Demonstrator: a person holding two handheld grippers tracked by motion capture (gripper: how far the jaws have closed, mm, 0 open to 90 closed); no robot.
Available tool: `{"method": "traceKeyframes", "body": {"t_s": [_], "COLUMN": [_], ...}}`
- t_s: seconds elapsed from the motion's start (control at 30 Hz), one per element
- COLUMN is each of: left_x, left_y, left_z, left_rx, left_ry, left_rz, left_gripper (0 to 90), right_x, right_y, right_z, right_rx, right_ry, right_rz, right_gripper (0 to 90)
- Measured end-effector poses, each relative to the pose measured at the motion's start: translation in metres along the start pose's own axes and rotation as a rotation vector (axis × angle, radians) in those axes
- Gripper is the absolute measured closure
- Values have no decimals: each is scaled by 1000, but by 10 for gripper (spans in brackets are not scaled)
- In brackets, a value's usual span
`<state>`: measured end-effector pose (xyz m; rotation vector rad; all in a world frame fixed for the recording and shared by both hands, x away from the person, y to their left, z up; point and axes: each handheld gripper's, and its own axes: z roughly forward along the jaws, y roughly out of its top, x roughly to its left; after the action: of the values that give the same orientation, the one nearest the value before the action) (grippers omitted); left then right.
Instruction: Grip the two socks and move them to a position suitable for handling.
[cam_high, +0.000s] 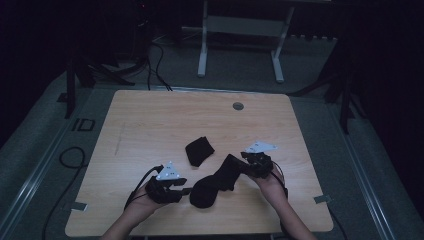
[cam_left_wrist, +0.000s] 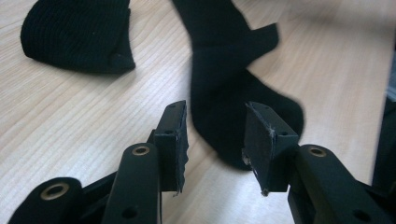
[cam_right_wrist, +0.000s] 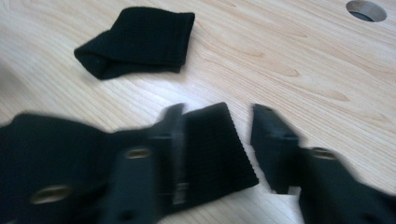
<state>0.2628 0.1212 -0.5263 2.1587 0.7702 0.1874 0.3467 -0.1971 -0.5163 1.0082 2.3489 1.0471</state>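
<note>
A long black sock (cam_high: 217, 181) lies stretched across the near middle of the wooden table (cam_high: 150, 115). My left gripper (cam_high: 186, 191) sits at its rounded left end. In the left gripper view that gripper (cam_left_wrist: 215, 126) is open, and the sock (cam_left_wrist: 224, 93) lies on the wood just beyond the gap, untouched by the pads. My right gripper (cam_high: 245, 162) is at the sock's other end. In the right gripper view it (cam_right_wrist: 217, 121) is open around the ribbed cuff (cam_right_wrist: 210, 149), with a gap beside one jaw. A second black sock, folded (cam_high: 199, 150) (cam_left_wrist: 79, 32) (cam_right_wrist: 140, 42), lies a little farther back.
A round cable hole (cam_high: 238, 106) (cam_right_wrist: 366, 10) sits near the table's far edge. Beyond the table stands a white desk frame (cam_high: 240, 30), with cables (cam_high: 155, 65) on the dark floor. A cable loop (cam_high: 72, 157) lies left of the table. Bare wood surrounds the socks.
</note>
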Motion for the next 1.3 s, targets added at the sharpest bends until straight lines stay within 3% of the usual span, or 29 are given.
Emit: {"method": "traceKeyframes", "body": {"t_s": [0.03,0.17,0.2,0.27,0.33,0.4,0.43,0.63,0.67,0.7,0.77,0.87,1.03,1.17,1.3], "left_x": [-3,-13,-13,-19,-22,-23,-24,-23,-21,-18,-15,-10,-5,0,5], "left_y": [0,3,3,5,5,5,5,-1,-2,-3,-4,-9,-11,-12,-11], "left_z": [-2,5,5,14,23,28,37,53,53,53,50,45,39,38,38], "left_rx": [-3,-1,-1,17,30,37,60,138,128,131,135,128,140,144,148], "left_ry": [-1,-40,-40,-46,-55,-43,-42,-44,-51,-55,-34,-35,-19,-42,-53], "left_rz": [12,20,20,31,18,17,11,14,-2,-18,-7,-14,35,42,77], "left_gripper": [621,695,764,795,878,896,896,896,896,896,896,896,895,890,872], "right_x": [-3,-7,-7,-9,-9,-9,-9,-17,-19,-20,-22,-24,-20,-13,-6], "right_y": [-1,-2,-2,-3,-3,-3,-4,-8,-9,-10,-14,-20,-36,-50,-61], "right_z": [2,14,14,22,28,31,33,45,45,44,42,34,17,0,-14], "right_rx": [13,53,53,79,94,107,113,147,143,142,139,141,134,136,144], "right_ry": [7,20,20,24,19,20,13,18,25,23,28,25,27,46,57], "right_rz": [-18,-42,-42,-54,-75,-82,-93,-92,-86,-81,-78,-71,-60,-59,-44], "right_gripper": [727,845,845,898,899,900,900,900,900,900,900,899,882,845,847]}}
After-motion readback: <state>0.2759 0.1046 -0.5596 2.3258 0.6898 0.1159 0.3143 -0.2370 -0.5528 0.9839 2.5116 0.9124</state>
